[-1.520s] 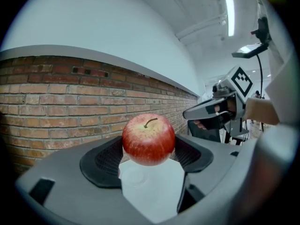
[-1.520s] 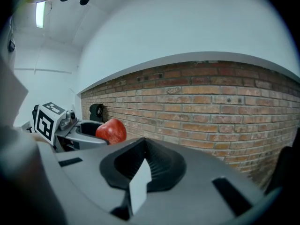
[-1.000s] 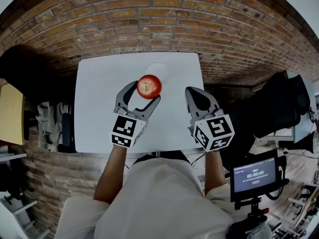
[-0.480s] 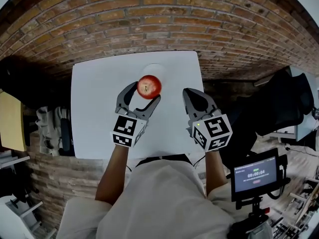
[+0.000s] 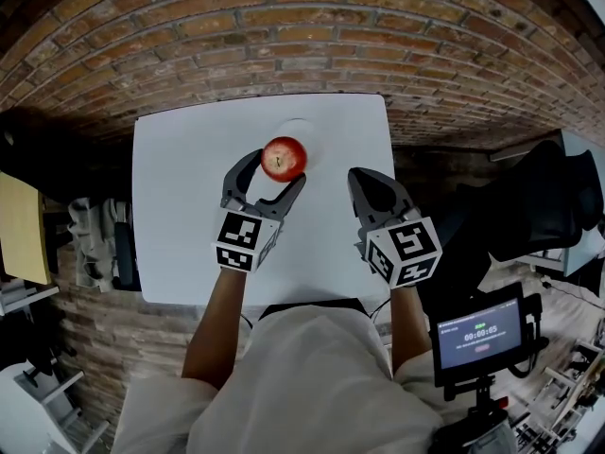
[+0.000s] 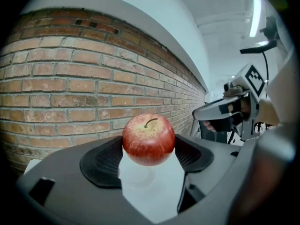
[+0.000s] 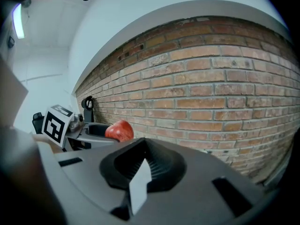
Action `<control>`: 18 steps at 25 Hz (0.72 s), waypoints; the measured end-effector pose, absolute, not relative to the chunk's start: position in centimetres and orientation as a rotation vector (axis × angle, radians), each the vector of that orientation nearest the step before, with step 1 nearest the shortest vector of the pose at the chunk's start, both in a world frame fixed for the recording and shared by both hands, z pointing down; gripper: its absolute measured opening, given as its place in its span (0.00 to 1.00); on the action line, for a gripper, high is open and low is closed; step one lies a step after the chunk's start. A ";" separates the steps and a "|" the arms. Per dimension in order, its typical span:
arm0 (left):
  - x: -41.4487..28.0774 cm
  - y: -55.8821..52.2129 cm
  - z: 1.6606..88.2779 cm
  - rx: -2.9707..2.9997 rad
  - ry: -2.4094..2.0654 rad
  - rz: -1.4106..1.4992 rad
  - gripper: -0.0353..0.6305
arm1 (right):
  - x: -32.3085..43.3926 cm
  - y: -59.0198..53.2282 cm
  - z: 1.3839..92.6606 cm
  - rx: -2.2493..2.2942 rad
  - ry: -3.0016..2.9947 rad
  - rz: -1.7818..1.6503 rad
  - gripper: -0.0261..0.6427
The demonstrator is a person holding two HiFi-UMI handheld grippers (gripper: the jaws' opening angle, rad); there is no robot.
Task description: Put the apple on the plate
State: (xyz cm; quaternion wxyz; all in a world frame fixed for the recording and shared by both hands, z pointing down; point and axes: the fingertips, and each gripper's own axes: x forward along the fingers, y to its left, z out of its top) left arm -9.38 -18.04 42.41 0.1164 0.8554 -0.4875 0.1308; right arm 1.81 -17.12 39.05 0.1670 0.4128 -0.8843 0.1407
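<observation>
A red apple (image 5: 284, 157) hangs just above the white table (image 5: 180, 206), and my left gripper (image 5: 279, 168) is shut on it. In the left gripper view the apple (image 6: 148, 139) sits stem up between the two black pads. Under it lies a small white plate (image 6: 136, 177). From the head view the plate (image 5: 304, 129) shows faintly at the table's far edge, and the apple overlaps its near rim. My right gripper (image 5: 367, 185) hovers to the right of the apple, shut and holding nothing. The right gripper view shows its jaws (image 7: 143, 165) together, with the apple (image 7: 120, 131) off to the left.
A brick wall (image 5: 302, 45) runs along the table's far edge. A black chair (image 5: 539, 206) and a small screen on a stand (image 5: 480, 334) are at the right. A cluttered rack (image 5: 95, 239) is at the left of the table.
My left gripper has carried the apple a little farther from me, so it now overlaps the plate's near rim. The right gripper has hardly moved.
</observation>
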 end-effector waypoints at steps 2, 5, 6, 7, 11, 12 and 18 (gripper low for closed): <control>-9.6 -18.4 43.1 2.494 -1.426 0.402 0.58 | 1.8 -17.4 39.5 1.174 -2.509 0.412 0.04; -9.6 -19.0 43.9 2.484 -1.419 0.419 0.58 | 2.1 -17.8 40.1 1.179 -2.492 0.430 0.04; -9.6 -19.4 44.3 2.479 -1.416 0.424 0.58 | 2.3 -18.2 40.5 1.180 -2.486 0.439 0.04; -9.6 -20.1 45.0 2.472 -1.412 0.432 0.58 | 2.4 -18.8 41.0 1.180 -2.479 0.450 0.04; -9.4 -21.7 47.0 2.452 -1.389 0.469 0.58 | 2.6 -20.1 42.5 1.172 -2.467 0.498 0.04; -9.4 -21.8 47.3 2.450 -1.384 0.477 0.58 | 2.6 -20.1 42.6 1.170 -2.466 0.506 0.04; -8.8 -22.8 49.6 2.433 -1.351 0.514 0.58 | 2.5 -20.1 44.0 1.151 -2.454 0.555 0.04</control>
